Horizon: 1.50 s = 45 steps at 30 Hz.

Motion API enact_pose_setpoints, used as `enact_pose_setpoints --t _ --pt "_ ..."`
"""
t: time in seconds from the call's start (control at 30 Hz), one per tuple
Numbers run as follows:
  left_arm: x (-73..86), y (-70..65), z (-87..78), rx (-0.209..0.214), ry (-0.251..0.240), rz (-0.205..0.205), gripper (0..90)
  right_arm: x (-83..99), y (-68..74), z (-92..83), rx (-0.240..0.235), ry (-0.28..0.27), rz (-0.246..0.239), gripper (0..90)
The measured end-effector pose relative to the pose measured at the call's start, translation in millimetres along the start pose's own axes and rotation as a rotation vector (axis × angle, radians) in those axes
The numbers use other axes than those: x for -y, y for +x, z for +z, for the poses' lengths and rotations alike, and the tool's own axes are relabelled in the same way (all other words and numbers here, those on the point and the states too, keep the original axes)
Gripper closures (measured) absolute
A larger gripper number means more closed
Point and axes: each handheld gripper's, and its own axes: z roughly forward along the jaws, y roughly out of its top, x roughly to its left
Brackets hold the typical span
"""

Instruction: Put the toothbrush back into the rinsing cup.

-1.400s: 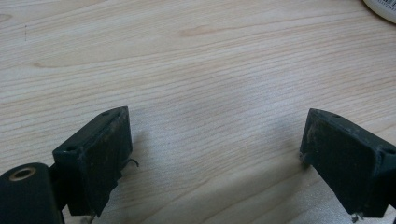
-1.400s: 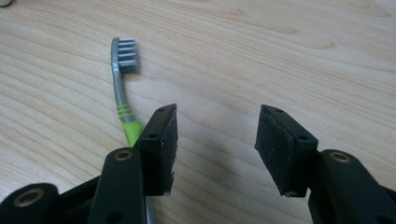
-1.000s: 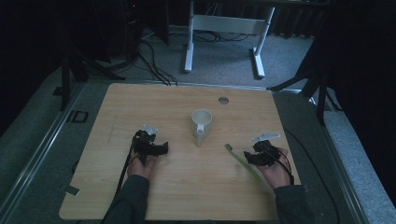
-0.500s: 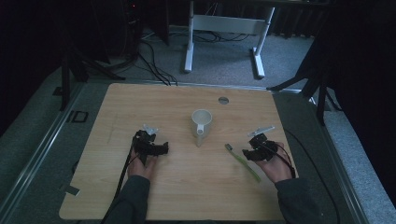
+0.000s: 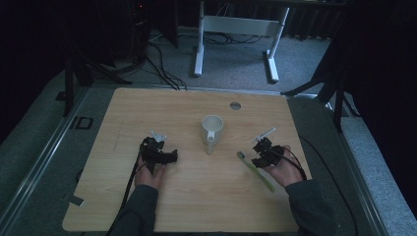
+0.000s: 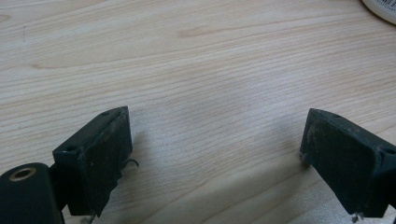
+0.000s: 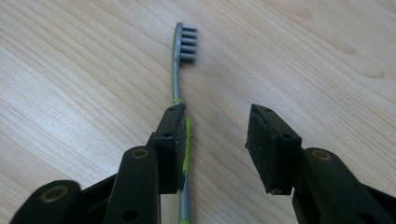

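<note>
The table [image 5: 196,196] had a pale wood-grain top with rounded corners and stood on grey carpet. A white mug [image 5: 212,130] stood upright near the middle, its handle towards the person's side. A green and grey toothbrush [image 5: 255,170] lay flat on the boards to the right of the mug, well apart from it, bristle head towards the mug. A small round grey disc [image 5: 235,105], possibly a cable port, sat near the far edge.
</note>
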Motion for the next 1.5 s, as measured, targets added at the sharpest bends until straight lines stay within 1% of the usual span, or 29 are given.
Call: enact_pose_setpoints --t 0.27,0.43,0.6,0.7,0.77,0.93,0.97,1.07,1.3,1.5 --pt "-0.2 -0.4 0.1 0.001 0.001 0.002 9.3 -8.5 3.0 2.1 -0.02 0.052 -0.033 60.7" --pt "-0.3 -0.5 0.1 0.001 0.001 0.002 9.3 -13.5 2.1 0.3 -0.035 0.077 -0.037 63.1" --pt "-0.4 -0.7 0.3 0.002 0.0 0.002 9.3 -16.4 3.6 4.7 -0.045 0.112 -0.048 65.7" --pt "-0.4 -0.7 0.3 0.002 0.0 0.001 9.3 -18.7 4.9 7.6 -0.054 0.136 -0.047 66.4" --pt "-0.4 -0.7 0.3 0.002 0.0 0.002 9.3 -20.1 5.1 9.1 -0.056 0.143 -0.058 67.0" --pt "-0.4 -0.7 0.3 0.002 0.0 0.002 9.3 -22.9 6.1 10.9 -0.065 0.167 -0.062 68.6" --pt "-0.4 -0.7 0.3 0.002 0.0 0.002 9.3 -23.5 5.8 11.5 -0.067 0.172 -0.072 68.8" --pt "-0.4 -0.7 0.3 0.002 0.001 0.002 9.3 -25.0 6.6 12.3 -0.073 0.185 -0.073 69.4" --pt "-0.4 -0.7 0.3 0.002 0.001 0.003 9.4 -27.3 8.1 15.8 -0.08 0.22 -0.095 71.9" --pt "-0.4 -0.7 0.3 0.002 0.001 0.002 9.3 -27.4 9.9 19.2 -0.088 0.245 -0.098 72.9"
